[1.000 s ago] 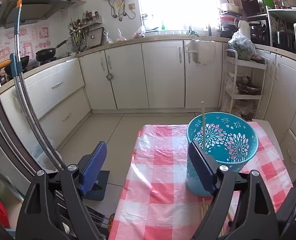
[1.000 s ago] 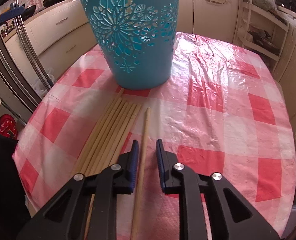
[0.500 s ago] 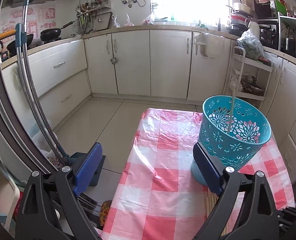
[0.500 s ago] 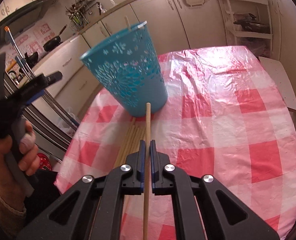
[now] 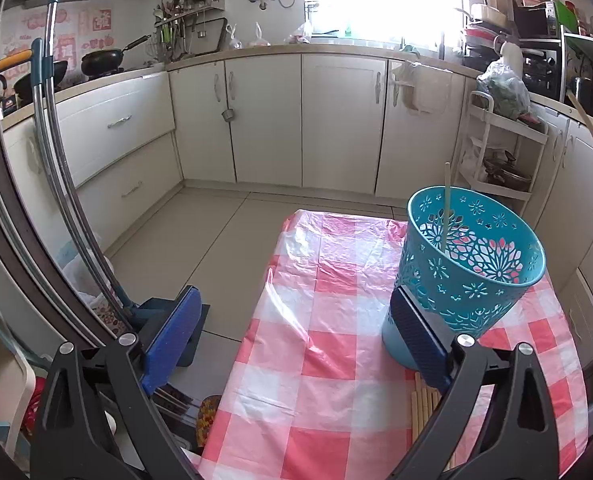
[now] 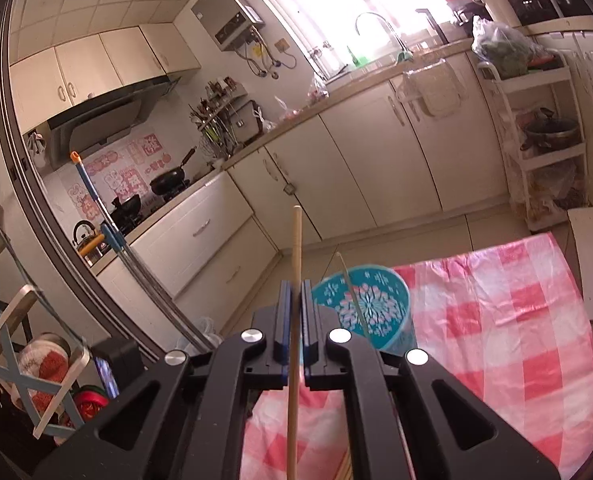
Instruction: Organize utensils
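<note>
On the desk [image 5: 328,360], under a red-and-white checked cloth, stands one teal basket [image 5: 472,276], tilted in the left wrist view, with one chopstick [image 5: 446,204] leaning inside it and poking above the rim. The left claw [image 5: 296,344] is spread wide and holds nothing; its right finger sits just in front of the basket's lower wall and hides part of it, while its left finger hangs out over the floor beside the desk edge. A bundle of chopsticks [image 5: 426,404] lies flat on the cloth near the basket's foot, mostly covered by that finger and cut off below, so they cannot be counted. The right claw [image 6: 295,312] is clenched on one chopstick [image 6: 295,280], held well above the desk; the stick runs up between the pads and past them, its lower end leaving the frame. In that view the basket [image 6: 376,308] sits below and just right of the claw, half hidden by the claw body. At the far right edge of the left view a slanted wooden stick shows, its lower end lost at the frame edge. Around the desk: white cabinets [image 5: 340,120], a mop [image 5: 56,160] standing at the left, a white rack [image 5: 500,160].
</note>
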Demonstrator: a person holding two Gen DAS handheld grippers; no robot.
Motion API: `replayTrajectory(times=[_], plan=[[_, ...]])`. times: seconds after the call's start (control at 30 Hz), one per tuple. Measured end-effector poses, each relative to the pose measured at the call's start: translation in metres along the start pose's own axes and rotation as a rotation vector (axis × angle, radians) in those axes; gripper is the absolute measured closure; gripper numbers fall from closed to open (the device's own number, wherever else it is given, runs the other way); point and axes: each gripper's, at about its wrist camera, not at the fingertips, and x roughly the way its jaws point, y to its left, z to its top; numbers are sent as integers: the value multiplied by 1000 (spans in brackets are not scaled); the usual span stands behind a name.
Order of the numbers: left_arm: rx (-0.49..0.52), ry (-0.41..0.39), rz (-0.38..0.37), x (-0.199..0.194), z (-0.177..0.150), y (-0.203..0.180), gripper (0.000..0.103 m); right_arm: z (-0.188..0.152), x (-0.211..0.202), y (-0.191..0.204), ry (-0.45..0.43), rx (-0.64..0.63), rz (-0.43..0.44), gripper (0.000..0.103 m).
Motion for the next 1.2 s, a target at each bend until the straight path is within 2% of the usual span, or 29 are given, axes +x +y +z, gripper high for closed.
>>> replayTrajectory(times=[0.17,0.3,0.47,0.6,0.87,1.03,1.2], plan=[[-13,19,-6,4,-1,2,10,31,24,12,-179,-23,-52,98],[-25,39,-10,10,-1,4,9,33,44,13,-269,-55,-129,98],[-43,52,-12,14,0,8,9,23,77,-6,-211,-65,-213,98],[-54,67,-18,17,-1,9,8,10,84,-14,-164,-89,-253,97],[-54,83,-16,21,-3,9,8,-16,94,-1,-70,-237,-317,97],[-58,100,-10,26,-5,11,8,-29,92,18,-20,-330,-344,83],[-56,111,5,30,-8,11,8,-37,78,30,-4,-364,-344,76]])
